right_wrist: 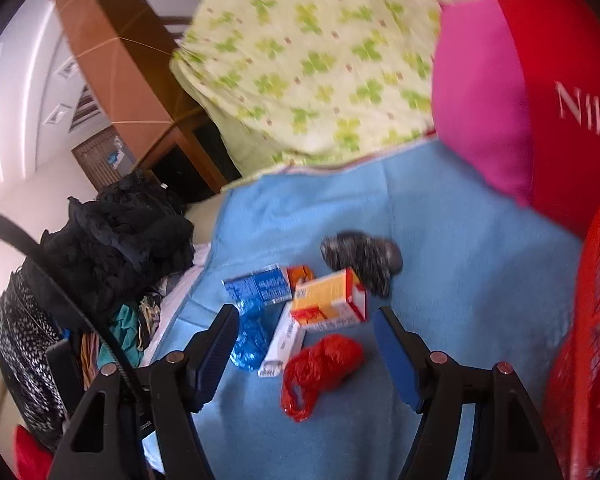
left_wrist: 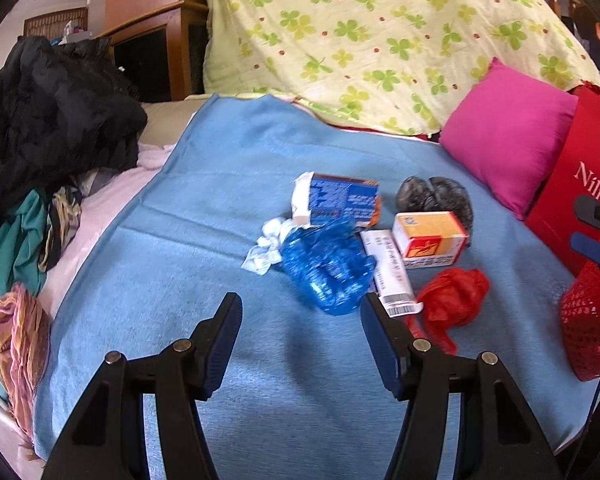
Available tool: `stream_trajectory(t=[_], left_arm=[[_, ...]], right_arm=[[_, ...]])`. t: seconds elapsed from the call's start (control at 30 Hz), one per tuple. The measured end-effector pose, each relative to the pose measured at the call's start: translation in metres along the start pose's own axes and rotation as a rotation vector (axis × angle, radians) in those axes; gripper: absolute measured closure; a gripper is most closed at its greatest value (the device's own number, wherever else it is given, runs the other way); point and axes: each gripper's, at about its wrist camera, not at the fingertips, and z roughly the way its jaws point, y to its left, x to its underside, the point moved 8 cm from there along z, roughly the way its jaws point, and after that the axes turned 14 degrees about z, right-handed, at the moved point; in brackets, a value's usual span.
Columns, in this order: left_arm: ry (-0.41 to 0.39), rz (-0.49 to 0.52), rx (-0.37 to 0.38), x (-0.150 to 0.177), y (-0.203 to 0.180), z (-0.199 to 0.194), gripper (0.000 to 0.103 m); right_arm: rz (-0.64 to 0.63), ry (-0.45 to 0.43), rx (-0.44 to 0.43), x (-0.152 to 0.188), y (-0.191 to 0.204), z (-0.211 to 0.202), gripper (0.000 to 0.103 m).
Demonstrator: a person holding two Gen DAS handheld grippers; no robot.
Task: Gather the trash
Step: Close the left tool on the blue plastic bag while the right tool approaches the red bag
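Trash lies in a cluster on a blue blanket [left_wrist: 220, 208]: a crumpled blue plastic wrapper [left_wrist: 326, 270], white tissue [left_wrist: 266, 246], a blue carton [left_wrist: 336, 200], a yellow and red box [left_wrist: 430, 238], a white tube box [left_wrist: 392, 272], a red plastic bag [left_wrist: 452, 300] and a dark crumpled bag [left_wrist: 436, 196]. My left gripper [left_wrist: 300, 312] is open just short of the blue wrapper, nothing between its fingers. My right gripper [right_wrist: 306, 322] is open above the red bag [right_wrist: 324, 364] and the yellow box [right_wrist: 328, 300]. A red mesh basket [right_wrist: 592, 320] stands at the right.
A pink cushion [left_wrist: 508, 132] and a red paper bag [left_wrist: 580, 184] sit behind the basket. A clover-print sheet [left_wrist: 380, 32] covers the back. Dark and coloured clothes [left_wrist: 48, 128] pile up at the left edge of the bed.
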Motion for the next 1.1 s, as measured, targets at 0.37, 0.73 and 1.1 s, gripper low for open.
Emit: stream_trajectory(t=[0.37, 0.73, 1.1], left_arm=[[0.025, -0.059, 0.04, 0.003, 0.013, 0.017, 0.041], [0.04, -0.14, 0.216, -0.022, 0.0, 0.06, 0.041], [0.124, -0.258, 0.287, -0.028, 0.002, 0.106, 0.041]], right_arm=[[0.201, 0.179, 0.032, 0.02, -0.028, 0.055, 0.03], [0.299, 0.269, 0.101, 0.045, -0.041, 0.106, 0.03], [0.341, 0.303, 0.147, 0.057, -0.051, 0.143, 0.031]])
